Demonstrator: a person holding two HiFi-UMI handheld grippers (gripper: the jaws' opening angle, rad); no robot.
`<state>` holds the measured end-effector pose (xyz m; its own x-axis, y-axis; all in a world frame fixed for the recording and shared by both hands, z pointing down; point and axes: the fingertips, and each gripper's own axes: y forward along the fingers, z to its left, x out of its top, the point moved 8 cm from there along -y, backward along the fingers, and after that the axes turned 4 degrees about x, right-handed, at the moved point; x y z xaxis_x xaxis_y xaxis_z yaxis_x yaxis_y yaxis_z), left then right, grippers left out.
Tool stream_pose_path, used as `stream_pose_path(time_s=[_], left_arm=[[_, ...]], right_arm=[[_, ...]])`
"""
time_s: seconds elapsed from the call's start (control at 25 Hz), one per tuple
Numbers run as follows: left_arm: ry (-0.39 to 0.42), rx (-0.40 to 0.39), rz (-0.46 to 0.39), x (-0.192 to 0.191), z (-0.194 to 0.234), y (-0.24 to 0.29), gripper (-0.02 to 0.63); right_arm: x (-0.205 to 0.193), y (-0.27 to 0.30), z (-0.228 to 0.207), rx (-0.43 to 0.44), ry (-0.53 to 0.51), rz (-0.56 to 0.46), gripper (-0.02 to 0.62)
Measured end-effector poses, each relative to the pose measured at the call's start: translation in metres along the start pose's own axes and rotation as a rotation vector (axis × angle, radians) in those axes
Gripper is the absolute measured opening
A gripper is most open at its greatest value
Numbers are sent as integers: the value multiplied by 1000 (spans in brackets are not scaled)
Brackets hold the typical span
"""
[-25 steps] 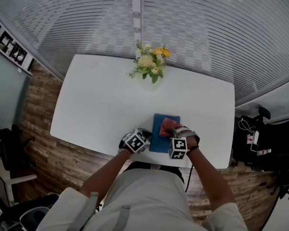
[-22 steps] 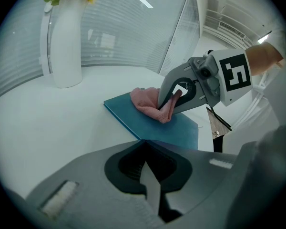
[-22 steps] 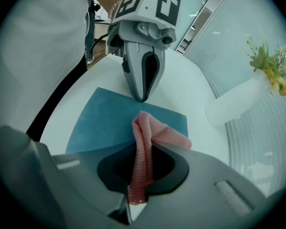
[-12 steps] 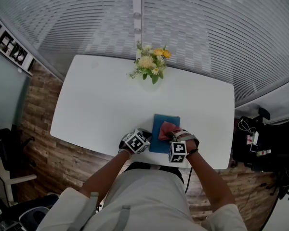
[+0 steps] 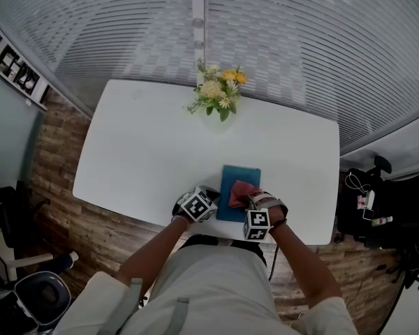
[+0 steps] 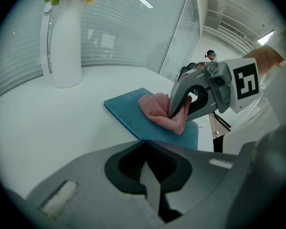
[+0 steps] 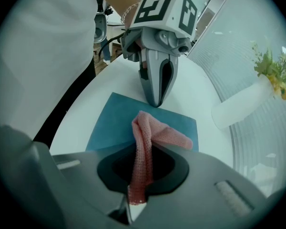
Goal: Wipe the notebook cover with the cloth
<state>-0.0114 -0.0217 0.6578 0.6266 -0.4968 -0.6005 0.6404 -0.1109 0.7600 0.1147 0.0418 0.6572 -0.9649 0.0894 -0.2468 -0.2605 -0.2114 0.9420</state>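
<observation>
Since a second ago my right claw (image 5: 245,201) has come back toward me along the notebook (image 5: 237,174), dragging the cloth (image 5: 238,192) from the cover's far half to about its middle. My left claw (image 5: 211,199) has not shifted. Low on the left of the head view, a round grey seat (image 5: 44,292) and a shoe (image 5: 65,260) have come onto the wooden floor (image 5: 63,187).

Nearest me, the right claw (image 7: 133,202) is clenched on one end of the pink cloth (image 7: 150,135). The rest of the cloth rises out of the jaws and folds down onto the blue cover (image 7: 109,123). The left claw (image 6: 150,194) is closed on nothing, jaws pressed together. Its tip sits at the notebook's left edge, where the near corner of the cover (image 6: 126,109) meets it. I cannot tell whether it presses on that edge.

The notebook lies flat on the white desk (image 5: 140,152), right of centre. Its near end is close to the desk's near edge, just in front of me.

Beyond the notebook, bare white desk runs to the far edge, and more opens out to the left. At the far edge stands a white vase (image 6: 66,42), upright and well apart from the notebook. It holds yellow and cream flowers (image 5: 220,89) with green leaves. Behind the desk is a wall of ribbed glass (image 5: 300,40).
</observation>
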Motion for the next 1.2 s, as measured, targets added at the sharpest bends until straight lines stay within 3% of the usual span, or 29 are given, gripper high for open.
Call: stream_pose_path(time_s=[1.2], left_arm=[[-4, -2, 3, 1, -2, -2, 2]], right_arm=[[10, -8, 37, 45, 21, -35, 3]])
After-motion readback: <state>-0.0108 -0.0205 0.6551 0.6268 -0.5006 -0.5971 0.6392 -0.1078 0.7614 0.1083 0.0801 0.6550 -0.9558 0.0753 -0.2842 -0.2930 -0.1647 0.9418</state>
